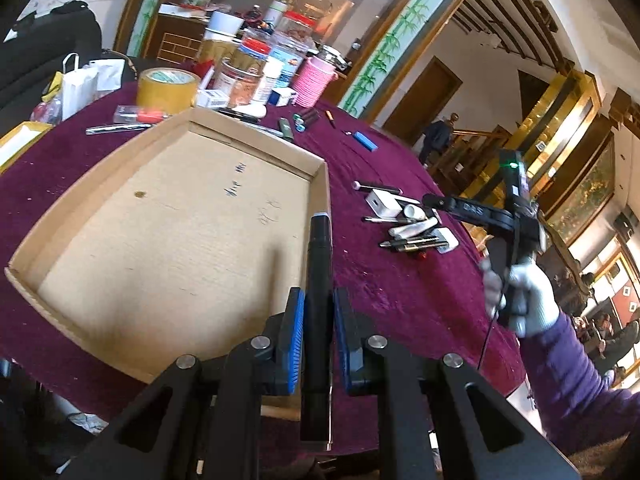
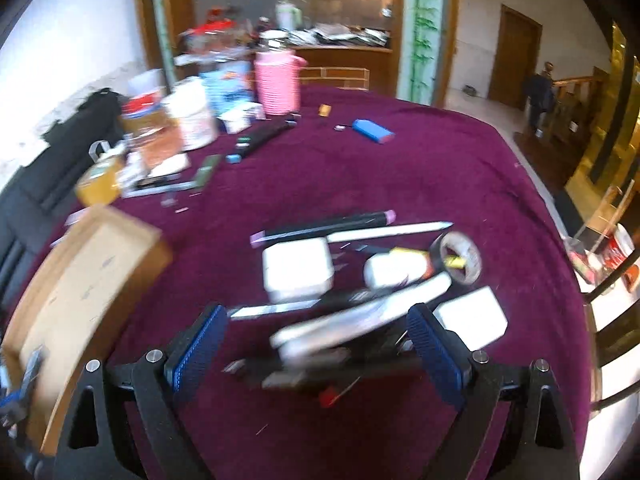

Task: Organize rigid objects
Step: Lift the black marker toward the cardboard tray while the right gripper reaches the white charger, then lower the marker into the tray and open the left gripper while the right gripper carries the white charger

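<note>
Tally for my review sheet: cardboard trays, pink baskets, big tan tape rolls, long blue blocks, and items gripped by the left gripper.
Cardboard tray: 1
Pink basket: 1
Big tan tape roll: 1
Long blue block: 1
Gripped item, a black pen in the left gripper: 1
Total: 5

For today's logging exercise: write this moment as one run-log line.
left tool: shut on black pen | over cardboard tray | right tool: open above pile of small items
</note>
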Action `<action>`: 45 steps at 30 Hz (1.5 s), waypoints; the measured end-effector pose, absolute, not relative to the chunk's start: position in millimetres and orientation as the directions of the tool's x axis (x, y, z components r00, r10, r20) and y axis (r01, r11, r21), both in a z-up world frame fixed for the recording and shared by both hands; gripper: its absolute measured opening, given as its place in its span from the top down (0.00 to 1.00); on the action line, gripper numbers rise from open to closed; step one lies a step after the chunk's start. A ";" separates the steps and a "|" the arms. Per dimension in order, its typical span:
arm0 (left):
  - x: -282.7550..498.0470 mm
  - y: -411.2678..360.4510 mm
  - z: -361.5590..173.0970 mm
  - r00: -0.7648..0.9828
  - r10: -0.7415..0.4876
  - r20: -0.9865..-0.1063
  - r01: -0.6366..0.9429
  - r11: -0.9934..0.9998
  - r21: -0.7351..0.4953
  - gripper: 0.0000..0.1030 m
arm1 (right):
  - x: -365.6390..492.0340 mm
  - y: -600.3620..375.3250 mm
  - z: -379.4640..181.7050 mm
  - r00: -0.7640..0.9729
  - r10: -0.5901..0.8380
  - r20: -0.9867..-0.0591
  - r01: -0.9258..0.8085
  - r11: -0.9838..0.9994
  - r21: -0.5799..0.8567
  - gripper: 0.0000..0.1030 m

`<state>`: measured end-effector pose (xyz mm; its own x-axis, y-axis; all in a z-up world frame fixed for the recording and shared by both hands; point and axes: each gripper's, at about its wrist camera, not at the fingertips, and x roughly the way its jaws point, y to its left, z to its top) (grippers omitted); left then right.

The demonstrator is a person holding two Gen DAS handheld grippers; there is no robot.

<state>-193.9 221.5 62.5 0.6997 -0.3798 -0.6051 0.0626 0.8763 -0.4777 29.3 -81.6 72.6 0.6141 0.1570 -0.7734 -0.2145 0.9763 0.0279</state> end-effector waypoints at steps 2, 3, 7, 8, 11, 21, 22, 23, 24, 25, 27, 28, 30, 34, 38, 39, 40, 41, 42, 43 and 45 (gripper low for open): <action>-193.5 224.1 63.8 0.704 -0.367 -0.608 0.054 0.881 -0.469 0.86 | 44.1 -80.6 67.0 0.589 0.172 -0.790 -0.223 0.974 0.045 0.09; -194.4 225.6 64.3 0.706 -0.360 -0.610 0.050 0.884 -0.464 0.86 | 51.5 -76.0 62.7 0.580 0.176 -0.795 -0.229 0.972 0.048 0.09; -198.7 233.6 66.2 0.711 -0.337 -0.617 0.025 0.890 -0.456 0.86 | 70.1 -55.9 42.2 0.533 0.168 -0.830 -0.259 0.965 0.029 0.09; -200.3 236.1 67.7 0.716 -0.326 -0.618 0.016 0.892 -0.451 0.86 | 75.0 -49.9 36.5 0.526 0.155 -0.837 -0.263 0.965 0.014 0.09; -203.0 240.1 71.9 0.723 -0.304 -0.621 0.002 0.899 -0.438 0.86 | 87.0 -41.5 23.0 0.509 0.119 -0.852 -0.265 0.964 -0.023 0.10; -205.9 252.6 77.4 0.735 -0.250 -0.630 -0.052 0.906 -0.420 0.86 | 79.2 -56.6 24.4 0.503 0.184 -0.844 -0.231 0.970 0.074 0.44; -205.0 251.9 77.2 0.735 -0.250 -0.631 -0.049 0.907 -0.418 0.86 | 75.2 -59.7 28.5 0.510 0.194 -0.838 -0.230 0.970 0.085 0.44; -202.9 251.2 76.9 0.733 -0.250 -0.632 -0.046 0.909 -0.414 0.86 | 70.9 -62.6 33.1 0.517 0.206 -0.831 -0.228 0.969 0.098 0.44; -202.2 250.9 76.9 0.733 -0.249 -0.633 -0.046 0.910 -0.412 0.86 | 64.8 -65.0 39.6 0.524 0.224 -0.821 -0.232 0.966 0.116 0.44; -200.3 250.6 77.0 0.733 -0.246 -0.634 -0.046 0.912 -0.408 0.86 | 59.5 -65.3 45.9 0.530 0.242 -0.813 -0.238 0.962 0.131 0.44; -193.9 252.6 78.3 0.738 -0.236 -0.633 -0.045 0.918 -0.394 0.86 | 51.2 -62.7 55.8 0.541 0.267 -0.798 -0.253 0.956 0.148 0.44; -191.1 253.4 79.3 0.740 -0.229 -0.633 -0.047 0.920 -0.389 0.86 | 46.1 -58.5 61.6 0.546 0.280 -0.790 -0.267 0.952 0.153 0.44; -179.8 259.0 83.6 0.748 -0.226 -0.625 -0.046 0.920 -0.388 0.86 | 34.2 -45.1 74.3 0.546 0.321 -0.774 -0.304 0.937 0.174 0.43; -150.1 266.1 90.5 0.756 -0.202 -0.623 -0.045 0.933 -0.357 0.86 | 14.2 -7.2 90.7 0.505 0.430 -0.748 -0.396 0.886 0.242 0.43; -107.1 276.9 84.8 0.731 -0.226 -0.644 -0.062 0.918 -0.393 0.86 | 6.4 45.7 91.4 0.428 0.506 -0.749 -0.475 0.831 0.290 0.43; -97.8 279.7 81.8 0.724 -0.237 -0.648 -0.065 0.912 -0.406 0.86 | 4.7 60.4 90.0 0.422 0.503 -0.754 -0.492 0.826 0.275 0.43; -84.9 283.4 76.7 0.712 -0.249 -0.656 -0.076 0.902 -0.425 0.86 | 2.9 71.3 88.0 0.421 0.496 -0.760 -0.504 0.824 0.259 0.43; -77.4 284.7 73.9 0.704 -0.255 -0.663 -0.082 0.898 -0.433 0.86 | 1.6 84.0 84.1 0.415 0.487 -0.768 -0.516 0.822 0.242 0.43; -65.4 286.6 67.6 0.688 -0.268 -0.675 -0.089 0.891 -0.445 0.86 | 0.7 94.1 80.4 0.412 0.479 -0.775 -0.525 0.820 0.227 0.43; -57.0 287.9 62.1 0.677 -0.274 -0.683 -0.096 0.887 -0.451 0.86 | 0.1 101.5 76.9 0.414 0.467 -0.782 -0.531 0.821 0.209 0.43; -38.4 289.4 49.5 0.649 -0.287 -0.704 -0.112 0.880 -0.462 0.86 | -0.1 114.8 67.7 0.430 0.427 -0.795 -0.541 0.827 0.152 0.43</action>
<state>-38.4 289.4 49.5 0.6493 -0.2872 -0.7042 -0.1116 0.8800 -0.4617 -0.1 114.8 67.7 0.4304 0.4270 -0.7952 -0.5407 0.8274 0.1516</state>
